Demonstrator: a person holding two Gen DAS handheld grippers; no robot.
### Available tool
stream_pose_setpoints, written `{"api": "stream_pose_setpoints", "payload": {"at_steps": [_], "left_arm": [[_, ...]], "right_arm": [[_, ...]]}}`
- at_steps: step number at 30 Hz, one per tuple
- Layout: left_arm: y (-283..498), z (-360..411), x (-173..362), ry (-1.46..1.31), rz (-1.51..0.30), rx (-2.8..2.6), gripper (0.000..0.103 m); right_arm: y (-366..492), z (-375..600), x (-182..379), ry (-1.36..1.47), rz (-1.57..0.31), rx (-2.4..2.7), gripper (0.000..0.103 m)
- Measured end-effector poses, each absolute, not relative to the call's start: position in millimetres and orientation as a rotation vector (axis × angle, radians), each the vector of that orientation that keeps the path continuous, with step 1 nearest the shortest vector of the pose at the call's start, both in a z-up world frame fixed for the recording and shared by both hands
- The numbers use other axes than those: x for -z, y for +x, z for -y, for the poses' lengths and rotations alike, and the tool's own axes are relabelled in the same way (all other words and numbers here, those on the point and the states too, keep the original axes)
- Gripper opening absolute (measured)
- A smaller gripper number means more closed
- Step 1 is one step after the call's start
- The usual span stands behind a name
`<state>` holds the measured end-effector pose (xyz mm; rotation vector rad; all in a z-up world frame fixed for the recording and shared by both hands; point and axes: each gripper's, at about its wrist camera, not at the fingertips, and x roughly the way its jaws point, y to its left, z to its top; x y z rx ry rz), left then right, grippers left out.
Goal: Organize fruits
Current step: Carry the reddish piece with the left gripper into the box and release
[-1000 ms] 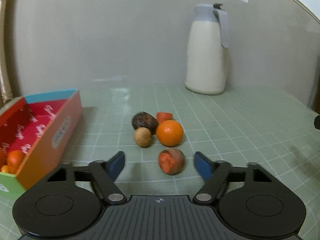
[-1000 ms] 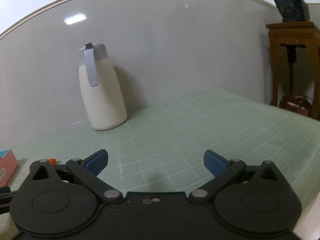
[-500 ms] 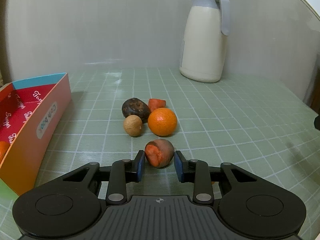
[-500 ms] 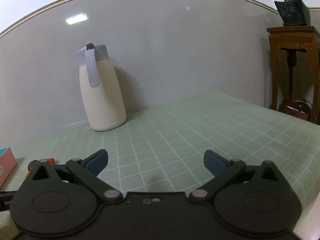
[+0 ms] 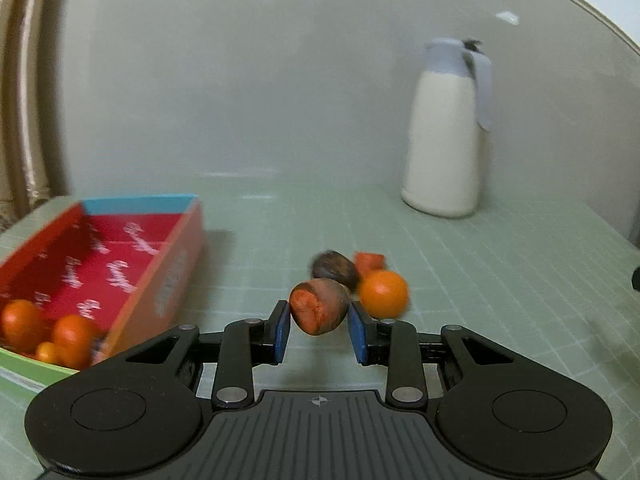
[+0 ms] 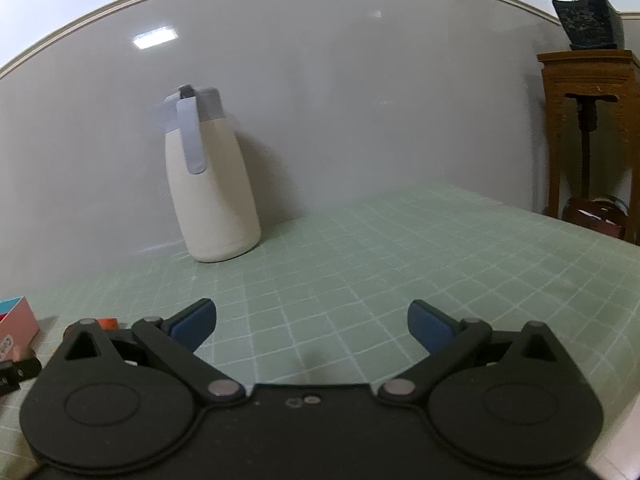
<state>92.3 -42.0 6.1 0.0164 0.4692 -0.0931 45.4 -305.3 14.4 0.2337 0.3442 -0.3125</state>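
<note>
**Left gripper holds a half-peeled fruit beside the red box**

We take the red box (image 5: 100, 264) as our landmark. It sits at the left of the green checked table (image 5: 500, 280) in the left wrist view, open at the top, with a blue far wall and white lettering on its red floor. In its near corner we see three orange fruits (image 5: 68, 336), two larger and one small, lying close together; the picture is blurred there, so we cannot say whether they touch.

Our left gripper (image 5: 319, 330) is closed narrowly on a brown fruit with an orange-red torn face (image 5: 318, 310). Both blue pads (image 5: 282, 332) press on its sides, and the fruit sits to the right of the box's near end and appears to be clear of the table, though the blur makes that hard to judge.

Further right of the box, behind the held fruit, we see a dark brown fruit (image 5: 334, 274), a small red piece (image 5: 370, 262) beyond it, and a round orange (image 5: 383, 294) just beside both. A white jug with a grey lid and handle (image 5: 446, 128) stands upright well beyond the box to the right, near the wall.

Our right gripper (image 6: 312, 324) hovers over bare table with its jaws spread wide and nothing between them. In its view a pink corner of the box (image 6: 16, 322) shows at the far left edge, and the jug (image 6: 210, 184) stands ahead near the wall.
</note>
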Motion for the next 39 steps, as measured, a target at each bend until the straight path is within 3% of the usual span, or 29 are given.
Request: {"api": "stream_pose_setpoints", "payload": {"at_steps": [10, 25, 36, 38, 39], "left_arm": [[84, -12, -25, 0.022, -0.401, -0.07, 0.032], [100, -94, -15, -0.088, -0.514, -0.272, 0.032], [98, -109, -14, -0.122, -0.517, -0.307, 0.032], [97, -110, -15, -0.135, -0.516, -0.299, 0.034], [96, -111, -15, -0.145, -0.513, -0.293, 0.041]], "right_arm": [[58, 268, -14, 0.195, -0.355, 0.233, 0.102], [71, 229, -15, 0.179, -0.37, 0.136, 0.102], [72, 214, -16, 0.149, -0.373, 0.111, 0.102], [73, 214, -15, 0.151, -0.376, 0.114, 0.102], [74, 215, -14, 0.153, -0.378, 0.115, 0.102]]}}
